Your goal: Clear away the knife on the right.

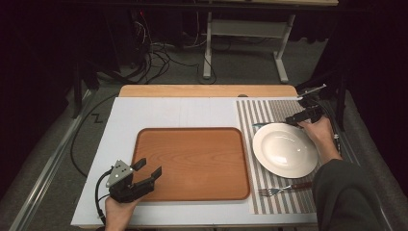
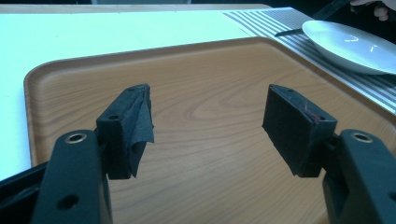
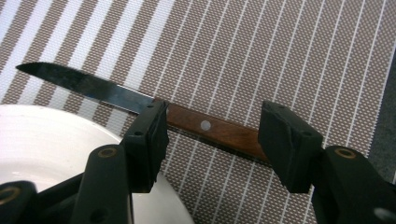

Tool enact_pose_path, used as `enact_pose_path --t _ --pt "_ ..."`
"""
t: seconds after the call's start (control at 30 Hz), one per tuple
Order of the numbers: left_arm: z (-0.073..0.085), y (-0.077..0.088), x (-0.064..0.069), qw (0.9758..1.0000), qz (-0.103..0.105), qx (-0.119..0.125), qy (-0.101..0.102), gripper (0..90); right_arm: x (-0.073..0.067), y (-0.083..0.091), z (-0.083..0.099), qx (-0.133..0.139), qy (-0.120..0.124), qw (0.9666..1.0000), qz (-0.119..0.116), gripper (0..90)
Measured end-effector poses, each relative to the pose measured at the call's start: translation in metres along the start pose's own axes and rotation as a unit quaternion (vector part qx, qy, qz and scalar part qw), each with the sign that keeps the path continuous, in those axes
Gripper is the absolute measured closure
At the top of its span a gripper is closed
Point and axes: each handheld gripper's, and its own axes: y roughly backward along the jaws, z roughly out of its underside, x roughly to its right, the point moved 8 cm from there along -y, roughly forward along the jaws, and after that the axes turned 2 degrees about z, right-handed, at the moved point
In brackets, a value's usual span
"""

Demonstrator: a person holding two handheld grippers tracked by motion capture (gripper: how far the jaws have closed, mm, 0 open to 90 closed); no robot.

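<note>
A knife (image 3: 212,130) with a wooden handle and a dark blade lies on the striped placemat (image 3: 280,56), just behind the white plate (image 3: 42,144). My right gripper (image 3: 215,116) is open, one jaw on each side of the handle and neither touching it. From above, the right gripper (image 1: 292,119) sits at the plate's (image 1: 285,150) far edge, with the knife blade (image 1: 262,124) pointing left. My left gripper (image 1: 150,167) hangs open and empty over the front left corner of the wooden tray (image 1: 192,159). In the left gripper view, the left gripper (image 2: 208,100) has bare tray (image 2: 201,74) between its jaws.
A fork (image 1: 284,188) with a wooden handle lies on the placemat (image 1: 269,113) in front of the plate. The plate (image 2: 350,44) and the knife tip (image 2: 289,31) show beyond the tray's right rim. A white board (image 1: 159,113) covers the table.
</note>
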Motion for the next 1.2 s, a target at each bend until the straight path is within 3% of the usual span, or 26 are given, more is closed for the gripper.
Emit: enact_pose_path --t 0.57,1.03,1.2 --pt "0.001 -0.001 0.001 1.0 0.001 -0.003 0.0 33.4 0.01 -0.009 0.0 -0.001 -0.017 0.9998 -0.004 42.4" --pt "0.001 -0.002 0.002 1.0 0.003 -0.004 0.0 33.4 0.013 -0.013 0.012 -0.032 -0.001 0.9995 -0.006 41.4" --pt "0.001 -0.002 0.003 1.0 0.003 -0.004 0.0 33.4 0.013 -0.013 0.011 -0.03 0.002 0.9995 -0.005 42.6"
